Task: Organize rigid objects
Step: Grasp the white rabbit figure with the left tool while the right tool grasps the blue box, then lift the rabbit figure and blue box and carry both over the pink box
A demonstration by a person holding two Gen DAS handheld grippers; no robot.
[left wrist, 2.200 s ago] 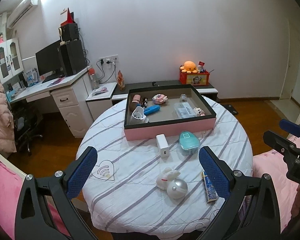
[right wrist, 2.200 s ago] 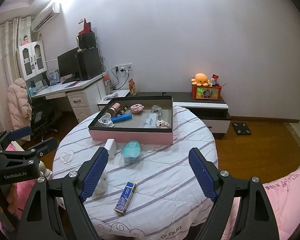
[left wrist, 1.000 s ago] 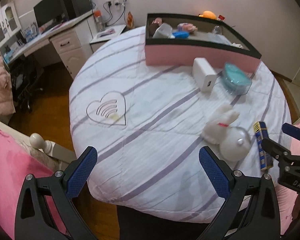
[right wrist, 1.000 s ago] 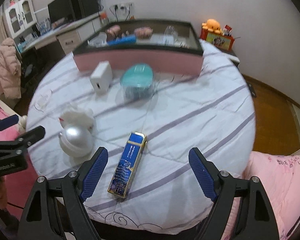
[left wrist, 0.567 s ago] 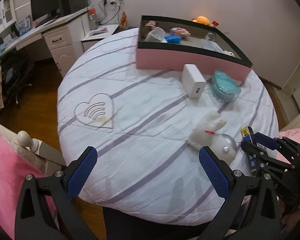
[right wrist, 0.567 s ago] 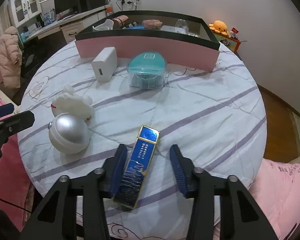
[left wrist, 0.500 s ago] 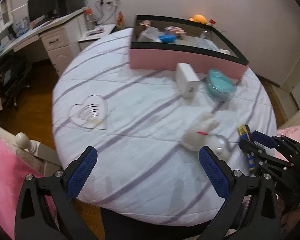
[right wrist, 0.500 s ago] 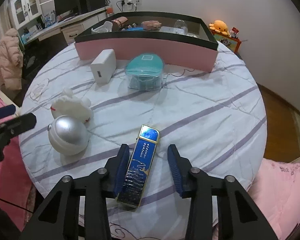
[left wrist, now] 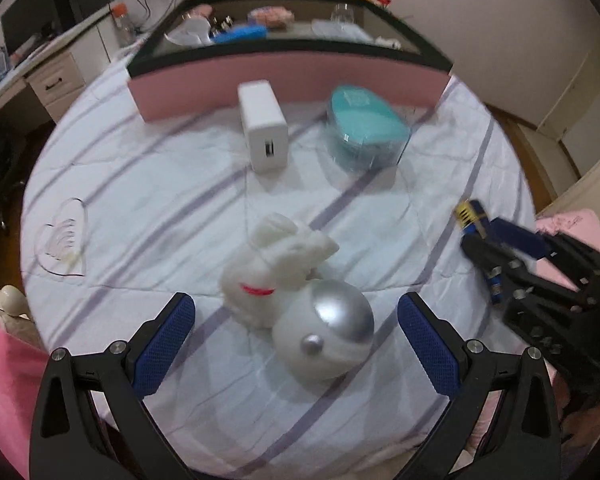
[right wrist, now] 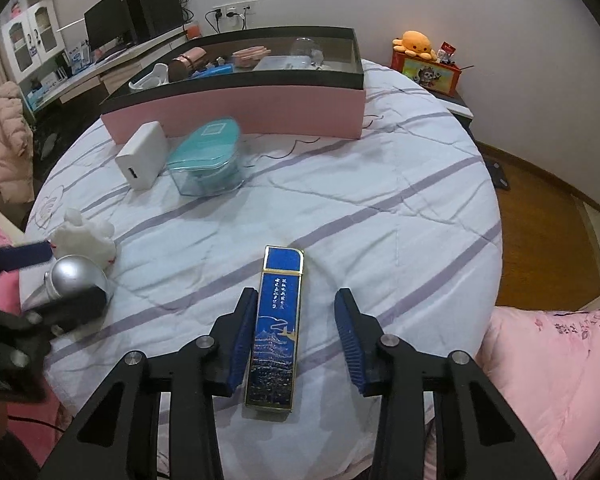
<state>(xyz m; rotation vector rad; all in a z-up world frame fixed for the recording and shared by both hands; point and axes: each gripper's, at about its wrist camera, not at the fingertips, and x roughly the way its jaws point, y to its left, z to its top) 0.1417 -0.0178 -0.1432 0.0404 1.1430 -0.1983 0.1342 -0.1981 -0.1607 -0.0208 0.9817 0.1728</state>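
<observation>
A long blue box (right wrist: 275, 328) lies flat on the striped tablecloth between the fingers of my right gripper (right wrist: 296, 338). The jaws are open around it, the left finger (right wrist: 242, 332) almost against it, a gap on the right. My left gripper (left wrist: 296, 346) is open, straddling a white rabbit figure with a silver ball (left wrist: 323, 340). A white charger block (left wrist: 262, 125) and a teal lidded case (left wrist: 365, 132) stand before the pink-sided tray (left wrist: 288, 76), which holds several small items. In the left wrist view the right gripper (left wrist: 495, 248) is around the blue box (left wrist: 468, 214).
The round table edge (right wrist: 491, 208) drops to a wooden floor on the right. A pink bed cover (right wrist: 547, 364) lies at the lower right. A desk with a monitor (right wrist: 108, 24) stands beyond the table. An orange plush on a box (right wrist: 419, 56) sits by the wall.
Both grippers have come down and forward to the table. My right jaws narrowed around the blue box. My left gripper has moved up to the rabbit and ball.
</observation>
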